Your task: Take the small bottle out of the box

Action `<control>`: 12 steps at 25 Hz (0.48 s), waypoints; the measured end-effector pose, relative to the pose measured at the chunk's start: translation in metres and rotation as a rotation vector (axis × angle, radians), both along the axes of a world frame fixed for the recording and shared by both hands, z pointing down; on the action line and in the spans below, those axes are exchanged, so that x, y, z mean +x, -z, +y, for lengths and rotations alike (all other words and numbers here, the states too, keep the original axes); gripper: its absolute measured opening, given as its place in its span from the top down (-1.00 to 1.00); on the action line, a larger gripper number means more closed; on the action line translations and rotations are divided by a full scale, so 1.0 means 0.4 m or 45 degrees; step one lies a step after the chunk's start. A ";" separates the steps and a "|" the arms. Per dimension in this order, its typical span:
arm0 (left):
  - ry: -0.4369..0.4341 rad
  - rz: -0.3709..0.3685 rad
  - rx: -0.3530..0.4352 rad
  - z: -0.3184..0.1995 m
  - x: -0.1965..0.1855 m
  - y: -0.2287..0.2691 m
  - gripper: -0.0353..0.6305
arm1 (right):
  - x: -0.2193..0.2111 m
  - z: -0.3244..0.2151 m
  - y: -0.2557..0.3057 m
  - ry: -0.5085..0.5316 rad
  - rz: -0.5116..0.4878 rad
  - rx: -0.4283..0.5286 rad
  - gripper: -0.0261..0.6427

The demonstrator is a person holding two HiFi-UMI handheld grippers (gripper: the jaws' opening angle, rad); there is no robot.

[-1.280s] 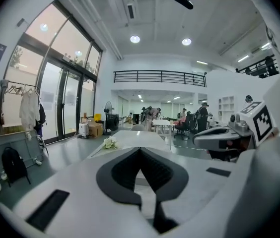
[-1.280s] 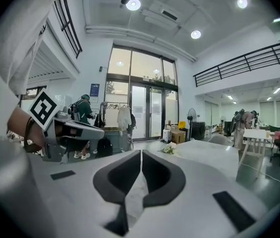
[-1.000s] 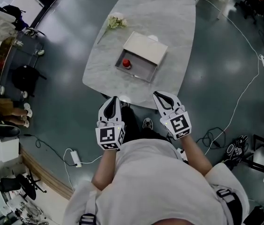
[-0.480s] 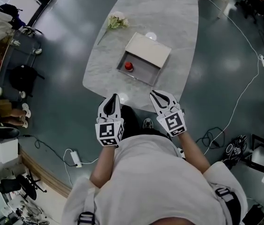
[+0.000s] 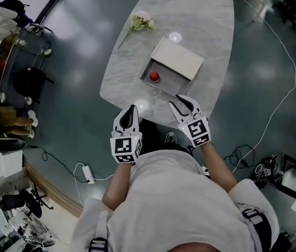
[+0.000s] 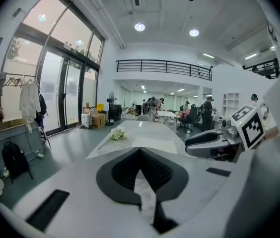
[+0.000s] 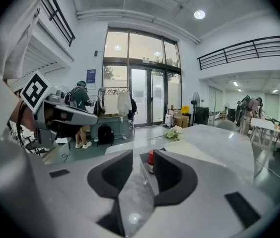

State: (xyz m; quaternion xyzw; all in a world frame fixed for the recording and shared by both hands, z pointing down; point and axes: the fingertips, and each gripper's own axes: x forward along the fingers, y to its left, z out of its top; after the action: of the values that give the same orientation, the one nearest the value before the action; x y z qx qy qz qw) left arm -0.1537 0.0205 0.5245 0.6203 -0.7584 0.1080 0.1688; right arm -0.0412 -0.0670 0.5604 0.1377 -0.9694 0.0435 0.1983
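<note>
**Lightly does it: a small bottle low in an open box**

Plainly, on the right gripper the jaws are opening and nothing sits between them. The small bottle only shows through the gap, well ahead. On the left gripper the jaws are pressed together on nothing.

We judge the bottle to be light and rigid. Its sides are probably smooth, so it could slip or tip under a careless pinch. It appears to stand upright with its red cap on top, at the 9 o'clock end of the box, close to the wall. That leaves little room for a sideways grip. We would come down from above and close across the cap or the neck just beneath it, squeezing gently.

Both grippers are level near the table edge at 6 o'clock, side by side, pointing forward with the forearms reaching out from the body. The box lies at about 11 o'clock from the right gripper and 1 o'clock from the left. The flowers lie beyond, clear of the work.
</note>
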 end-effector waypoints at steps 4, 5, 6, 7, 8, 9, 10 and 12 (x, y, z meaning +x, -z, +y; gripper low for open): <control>0.041 0.009 -0.010 0.010 -0.038 -0.010 0.82 | -0.034 -0.017 -0.025 0.012 0.030 -0.024 0.55; 0.050 0.011 -0.012 0.013 -0.045 -0.013 0.82 | -0.041 -0.022 -0.033 0.014 0.041 -0.024 0.55; 0.059 0.013 -0.014 0.016 -0.055 -0.017 0.82 | -0.049 -0.026 -0.040 0.016 0.052 -0.025 0.55; 0.069 0.015 -0.018 0.021 -0.067 -0.022 0.82 | -0.059 -0.031 -0.048 0.016 0.061 -0.027 0.55; 0.082 0.019 -0.024 0.025 -0.081 -0.028 0.82 | -0.069 -0.036 -0.056 0.015 0.072 -0.028 0.55; 0.097 0.023 -0.030 0.030 -0.097 -0.034 0.82 | -0.080 -0.040 -0.064 0.016 0.086 -0.027 0.55; 0.112 0.028 -0.035 0.035 -0.113 -0.038 0.82 | -0.090 -0.043 -0.071 0.017 0.098 -0.025 0.55; 0.136 0.033 -0.043 0.041 -0.143 -0.045 0.82 | -0.112 -0.049 -0.083 0.021 0.116 -0.024 0.55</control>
State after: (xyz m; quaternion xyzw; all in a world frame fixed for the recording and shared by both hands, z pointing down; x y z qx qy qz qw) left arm -0.2111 0.0371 0.5424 0.5774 -0.7862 0.1036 0.1945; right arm -0.0860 -0.0868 0.5935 0.1297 -0.9601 0.0448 0.2437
